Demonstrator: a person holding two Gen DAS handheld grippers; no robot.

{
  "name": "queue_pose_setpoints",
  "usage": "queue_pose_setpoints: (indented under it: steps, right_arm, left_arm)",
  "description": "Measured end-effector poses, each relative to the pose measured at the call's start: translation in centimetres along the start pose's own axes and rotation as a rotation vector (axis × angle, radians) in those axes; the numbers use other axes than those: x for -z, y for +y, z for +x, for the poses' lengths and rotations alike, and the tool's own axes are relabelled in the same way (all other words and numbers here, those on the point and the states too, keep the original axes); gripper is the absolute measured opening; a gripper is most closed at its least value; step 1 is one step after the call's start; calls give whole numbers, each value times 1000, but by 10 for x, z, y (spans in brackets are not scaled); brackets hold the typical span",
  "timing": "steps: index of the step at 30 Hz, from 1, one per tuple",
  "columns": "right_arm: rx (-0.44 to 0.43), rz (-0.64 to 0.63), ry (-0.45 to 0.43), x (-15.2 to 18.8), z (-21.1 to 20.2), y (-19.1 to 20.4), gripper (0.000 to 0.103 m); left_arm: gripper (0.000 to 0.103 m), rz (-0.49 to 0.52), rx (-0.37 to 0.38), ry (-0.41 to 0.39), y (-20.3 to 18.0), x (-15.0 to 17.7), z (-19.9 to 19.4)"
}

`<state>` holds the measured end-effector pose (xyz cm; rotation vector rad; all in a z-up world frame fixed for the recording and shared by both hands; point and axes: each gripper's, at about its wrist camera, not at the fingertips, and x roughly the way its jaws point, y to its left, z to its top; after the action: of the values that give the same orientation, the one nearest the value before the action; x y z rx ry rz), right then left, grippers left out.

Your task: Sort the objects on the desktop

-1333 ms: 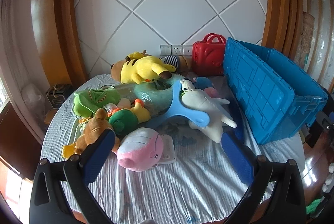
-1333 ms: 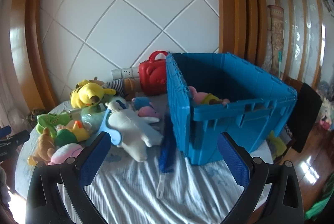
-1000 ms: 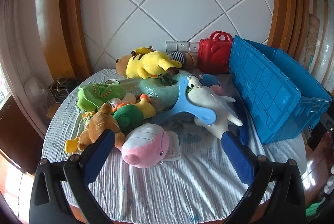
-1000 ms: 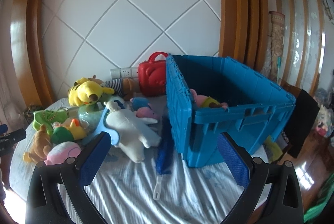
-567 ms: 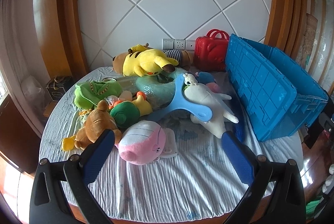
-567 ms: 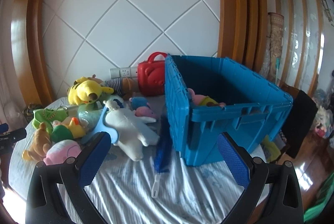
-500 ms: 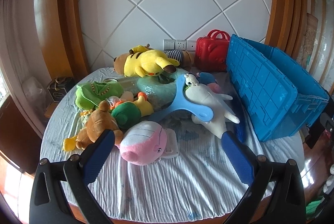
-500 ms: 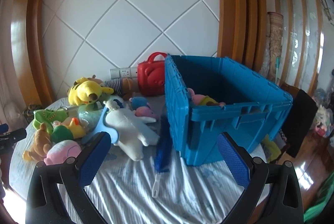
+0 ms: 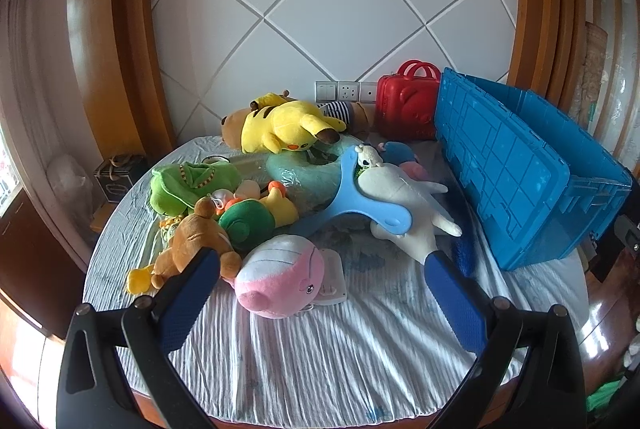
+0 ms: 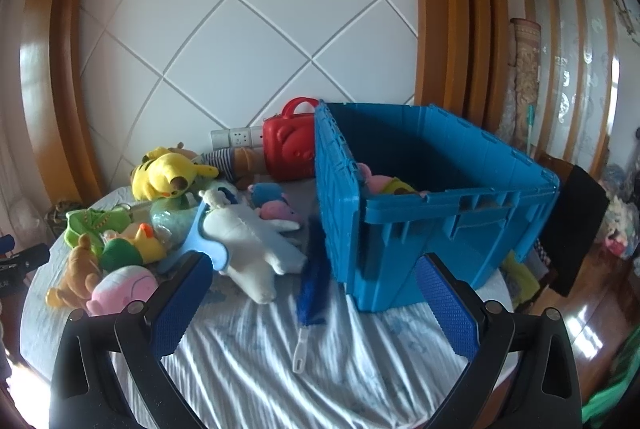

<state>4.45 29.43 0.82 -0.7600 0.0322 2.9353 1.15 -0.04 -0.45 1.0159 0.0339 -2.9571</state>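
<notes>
Hovering above the near edge of the cloth-covered table, the left gripper has its jaws spread wide with nothing between them; the right gripper is likewise wide apart and empty. Over the last second both views have changed only slightly: the left camera has drawn back a little, so more bare cloth shows in front of the toys, and the right camera has barely drifted; no toy has shifted. This suggests a pause between picks, with the next object not yet chosen. Nearest the left gripper lies the pink plush, resting partly on a small white flat item, with the brown bear just beside it to the left. Behind these come the green-and-yellow duck plush, the green frog plush, and the white plush overlain by a light-blue plastic piece. A dark-blue brush lies between the white plush and the blue crate, which stands on the right of the table and already holds at least one pink-and-yellow toy. Farthest back, near the wall sockets, lie the yellow plush and the red case. Judged from this layout, most of the sorting remains, and the pink plush is the easiest first reach.
</notes>
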Motion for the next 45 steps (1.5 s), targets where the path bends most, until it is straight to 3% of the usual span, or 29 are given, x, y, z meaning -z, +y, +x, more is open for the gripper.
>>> queue_pose_setpoints:
  steps: [28, 39, 45]
  right_arm:
    - [10, -26, 18, 5, -4, 25, 103]
    - [-36, -60, 55, 16, 5, 78, 103]
    - [-102, -80, 85, 26, 19, 128, 103]
  left_arm:
    - [103, -6, 23, 19, 21, 10, 1]
    - [103, -58, -11, 60, 80, 26, 12]
    - [103, -86, -60, 96, 128, 39, 22]
